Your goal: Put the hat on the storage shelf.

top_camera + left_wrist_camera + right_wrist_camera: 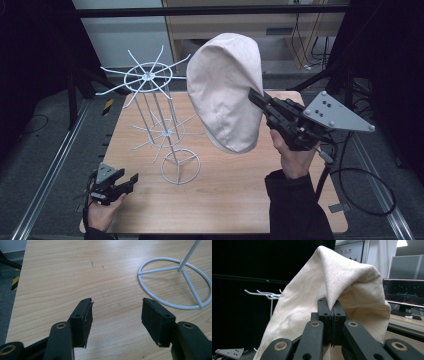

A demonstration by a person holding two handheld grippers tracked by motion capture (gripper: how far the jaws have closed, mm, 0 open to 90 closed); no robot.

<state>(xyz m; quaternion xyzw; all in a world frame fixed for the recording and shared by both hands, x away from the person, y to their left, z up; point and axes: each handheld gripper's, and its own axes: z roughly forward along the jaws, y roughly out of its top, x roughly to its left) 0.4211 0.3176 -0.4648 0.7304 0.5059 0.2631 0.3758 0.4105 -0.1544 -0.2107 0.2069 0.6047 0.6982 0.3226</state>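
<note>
On wooden table: white wire rack.

We lose part of the white wire rack behind the cloth cap, whose lower edge the right gripper view cuts off.

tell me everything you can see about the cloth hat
The hat is cream woven cloth, soft and creased, with visible stitched seams. It hangs in the air above the table, beside the white wire rack and not on its hooks. The right claw is shut on its edge; nothing else touches it.
</note>
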